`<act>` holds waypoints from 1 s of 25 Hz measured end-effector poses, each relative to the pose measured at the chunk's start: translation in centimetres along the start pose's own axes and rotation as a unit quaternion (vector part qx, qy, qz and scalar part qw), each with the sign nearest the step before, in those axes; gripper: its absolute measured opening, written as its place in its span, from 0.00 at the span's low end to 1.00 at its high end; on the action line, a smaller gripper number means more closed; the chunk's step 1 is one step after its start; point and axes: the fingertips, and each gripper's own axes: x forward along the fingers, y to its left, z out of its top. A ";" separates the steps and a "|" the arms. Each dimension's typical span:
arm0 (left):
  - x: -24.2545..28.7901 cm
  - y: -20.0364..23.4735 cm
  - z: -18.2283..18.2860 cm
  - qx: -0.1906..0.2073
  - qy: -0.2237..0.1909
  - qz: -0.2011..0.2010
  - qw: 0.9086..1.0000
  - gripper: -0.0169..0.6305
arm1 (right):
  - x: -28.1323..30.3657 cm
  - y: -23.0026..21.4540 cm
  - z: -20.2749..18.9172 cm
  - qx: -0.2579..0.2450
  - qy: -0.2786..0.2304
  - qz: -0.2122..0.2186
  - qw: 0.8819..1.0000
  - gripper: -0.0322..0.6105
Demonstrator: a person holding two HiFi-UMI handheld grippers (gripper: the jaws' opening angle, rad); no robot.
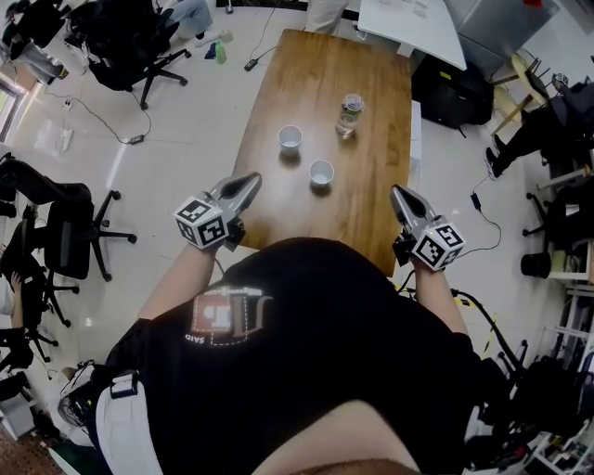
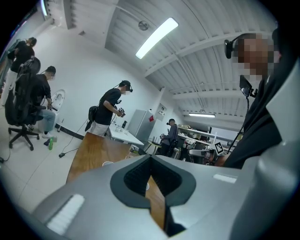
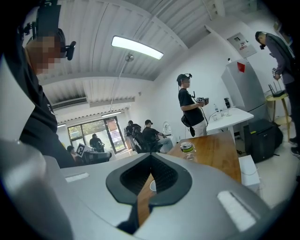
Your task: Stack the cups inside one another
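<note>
Two white paper cups stand upright and apart on the wooden table (image 1: 371, 213): one cup (image 1: 290, 137) farther off to the left, the other cup (image 1: 321, 173) nearer me. My left gripper (image 1: 249, 180) hovers at the table's near left corner, shut and holding nothing. At the near right edge my right gripper (image 1: 398, 193) is also shut and holds nothing. In the left gripper view the jaws of the left gripper (image 2: 151, 157) meet at their tips. The right gripper view shows the right gripper (image 3: 151, 155) likewise, with a cup (image 3: 153, 185) showing through the gap below the tips.
A clear plastic bottle (image 1: 349, 115) stands beyond the cups, also seen as the bottle (image 3: 187, 149) in the right gripper view. Office chairs (image 1: 65, 232) stand on the left floor, and a white table (image 1: 408, 23) lies beyond. Several people stand or sit across the room.
</note>
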 end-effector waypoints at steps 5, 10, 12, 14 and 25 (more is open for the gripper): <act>0.1 0.0 0.1 -0.001 -0.001 0.000 1.000 0.03 | -0.1 0.0 -0.2 0.000 0.004 0.001 1.000 0.07; 0.2 0.0 0.0 0.000 0.000 -0.001 1.000 0.03 | -0.2 0.0 -0.3 -0.001 0.008 0.000 1.000 0.07; 0.4 0.0 -0.3 0.002 0.003 -0.002 1.000 0.03 | -0.2 0.0 -0.5 -0.002 0.011 0.002 1.000 0.07; 0.9 0.3 -0.5 0.012 0.009 -0.001 1.000 0.03 | -0.4 -0.1 -0.7 -0.002 0.013 0.002 1.000 0.07; 9.8 6.8 -5.5 0.393 0.295 -0.028 0.870 0.09 | -3.7 -1.3 -1.5 0.012 0.015 -0.045 0.999 0.07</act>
